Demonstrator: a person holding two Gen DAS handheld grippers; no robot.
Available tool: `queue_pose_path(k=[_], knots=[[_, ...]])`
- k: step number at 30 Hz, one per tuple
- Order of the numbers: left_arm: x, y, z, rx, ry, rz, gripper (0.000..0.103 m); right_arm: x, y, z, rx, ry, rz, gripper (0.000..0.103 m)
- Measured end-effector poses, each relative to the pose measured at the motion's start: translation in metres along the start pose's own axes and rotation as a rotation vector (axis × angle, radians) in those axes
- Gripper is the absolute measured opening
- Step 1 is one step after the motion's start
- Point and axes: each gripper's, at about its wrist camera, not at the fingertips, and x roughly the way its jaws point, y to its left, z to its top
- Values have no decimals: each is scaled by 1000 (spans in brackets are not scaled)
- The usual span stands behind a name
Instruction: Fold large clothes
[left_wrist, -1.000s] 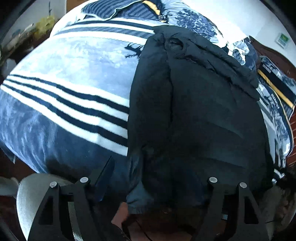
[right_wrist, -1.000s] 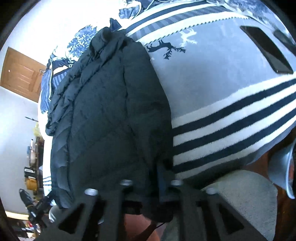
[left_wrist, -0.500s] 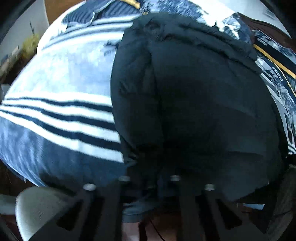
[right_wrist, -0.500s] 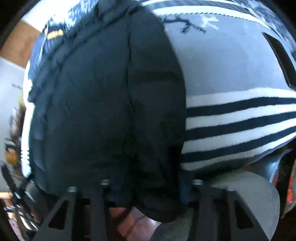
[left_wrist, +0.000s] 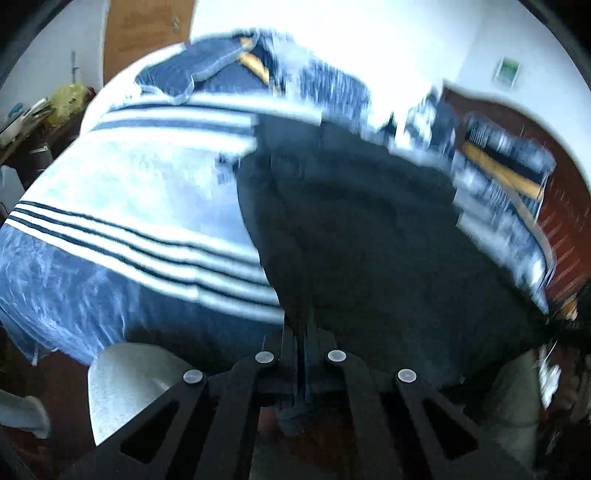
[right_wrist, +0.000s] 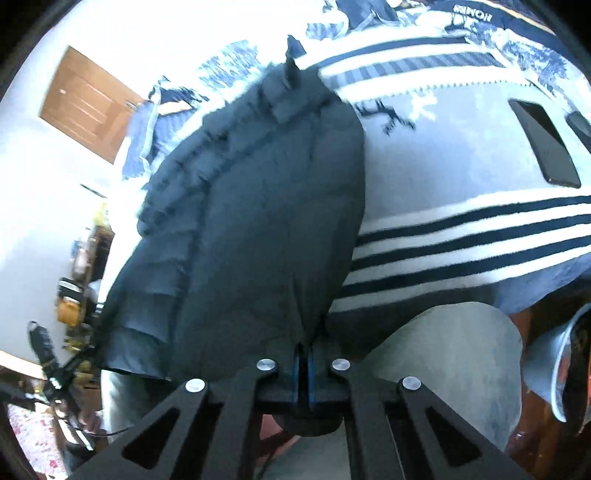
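A dark padded jacket (left_wrist: 369, 236) lies lengthwise on a bed with a blue and white striped blanket (left_wrist: 122, 199). It also shows in the right wrist view (right_wrist: 251, 221), collar at the far end. My left gripper (left_wrist: 303, 354) is shut on the jacket's near hem at its left corner. My right gripper (right_wrist: 303, 365) is shut on the near hem at its right corner, and the cloth pulls taut up from the jaws. The hem hangs lifted off the bed's near edge.
A dark phone (right_wrist: 543, 147) lies on the blanket right of the jacket. Pillows (left_wrist: 509, 166) are at the head of the bed. A grey stool seat (right_wrist: 443, 347) stands below the bed's near edge. A wooden door (right_wrist: 85, 103) is in the far wall.
Both grippers have closed on the jacket's near hem and pulled it up and back. The left gripper was open a second ago. The left view is blurred by motion.
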Motion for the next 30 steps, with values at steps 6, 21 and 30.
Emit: queue_pose_path(k=[6,21,30], knots=[[-39,23,39,-123,-203,-53,2,-55,5,20,42,-159,211,3],[47,32,66,-197,27,-133,19,-47,43,83,-16,-197,311,3],[124,13,-25,-259,401,-11,83,-39,28,74,48,-196,319,3]])
